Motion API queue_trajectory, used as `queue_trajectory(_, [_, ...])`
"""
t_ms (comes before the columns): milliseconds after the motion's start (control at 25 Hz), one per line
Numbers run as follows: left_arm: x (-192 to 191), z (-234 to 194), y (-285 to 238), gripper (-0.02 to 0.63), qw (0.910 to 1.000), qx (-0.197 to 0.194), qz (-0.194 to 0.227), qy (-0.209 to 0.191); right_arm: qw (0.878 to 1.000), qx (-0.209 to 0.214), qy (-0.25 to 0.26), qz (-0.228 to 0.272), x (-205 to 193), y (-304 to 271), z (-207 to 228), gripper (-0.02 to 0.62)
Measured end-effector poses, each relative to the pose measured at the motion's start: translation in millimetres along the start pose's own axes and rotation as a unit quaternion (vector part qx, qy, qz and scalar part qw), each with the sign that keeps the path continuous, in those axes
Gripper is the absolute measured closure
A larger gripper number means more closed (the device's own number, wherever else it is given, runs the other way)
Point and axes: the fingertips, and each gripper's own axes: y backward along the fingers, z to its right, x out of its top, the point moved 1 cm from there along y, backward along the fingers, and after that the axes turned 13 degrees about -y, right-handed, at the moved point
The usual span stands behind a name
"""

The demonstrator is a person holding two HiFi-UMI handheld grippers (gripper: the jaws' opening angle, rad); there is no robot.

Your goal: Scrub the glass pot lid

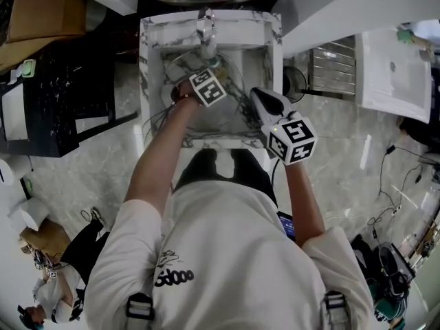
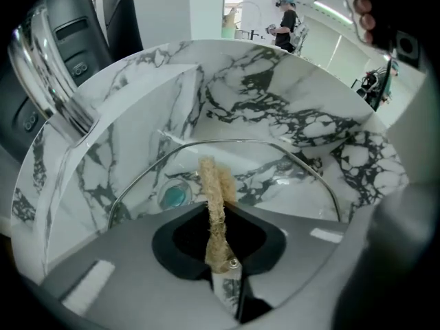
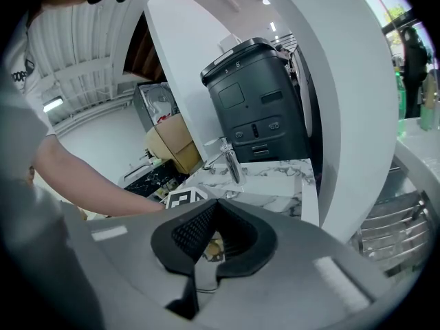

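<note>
Glass pot lid (image 2: 275,177) lies in the basin of the marble sink (image 2: 289,108), its metal rim arching across directly ahead of the left gripper (image 2: 221,256). That gripper's jaws are closed tight on a tan fibre scrubber (image 2: 214,198), whose long axis runs straight forward from the jaws, its free end reaching over the lid's near part; whether it touches the glass I cannot tell. A chrome tap (image 2: 41,67) stands to the left. The right gripper (image 3: 210,243) is held up by the sink's front right corner, well apart from the lid, jaws drawn together on nothing I can make out. The left one is clearly nearer, so I judge the scrubbing stroke falls to it, pushing forward and down onto the glass
</note>
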Motion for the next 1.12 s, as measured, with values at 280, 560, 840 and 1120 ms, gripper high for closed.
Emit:
queue_trajectory(280, [14, 45, 1, 0.56, 0.9939, -0.081, 0.023, -0.072, 1.0, -0.003, -0.002, 0.003, -6, 6, -5, 0.592])
queue_trajectory(560, [15, 92, 11, 0.56, 0.9804, -0.16, 0.033, -0.11, 1.0, -0.001, 0.0, 0.003, -14, 10, -15, 0.592])
queue_trajectory(840, [-1, 130, 27, 0.56, 0.9677, -0.224, 0.024, -0.112, 1.0, 0.005, 0.006, 0.002, -23, 12, -28, 0.592])
queue_trajectory(1120, [-35, 137, 37, 0.558, 0.9669, -0.241, -0.026, -0.079, 1.0, 0.01, 0.01, -0.006, -36, 17, -42, 0.592])
